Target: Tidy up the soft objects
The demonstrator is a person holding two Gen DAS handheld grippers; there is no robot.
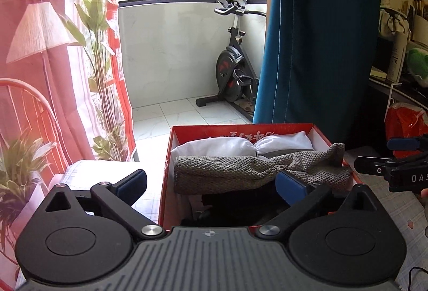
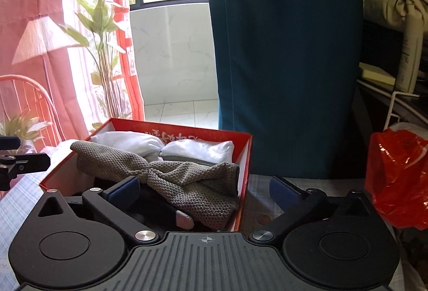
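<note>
From the left wrist, the left gripper (image 1: 211, 181) stands spread wide with nothing between its fingers, poised over the near edge of the red box (image 1: 267, 128). In the box a grey knit cloth (image 1: 240, 170) lies twisted across the middle, one end draped over the right rim, with a white cloth (image 1: 222, 145) behind it.

From the right wrist, the right gripper (image 2: 204, 190) is likewise released and empty. The grey cloth (image 2: 187, 178) lies in the box (image 2: 244, 178), the white cloth (image 2: 133, 141) behind. A red bag (image 2: 398, 178) sits to the right.
</note>
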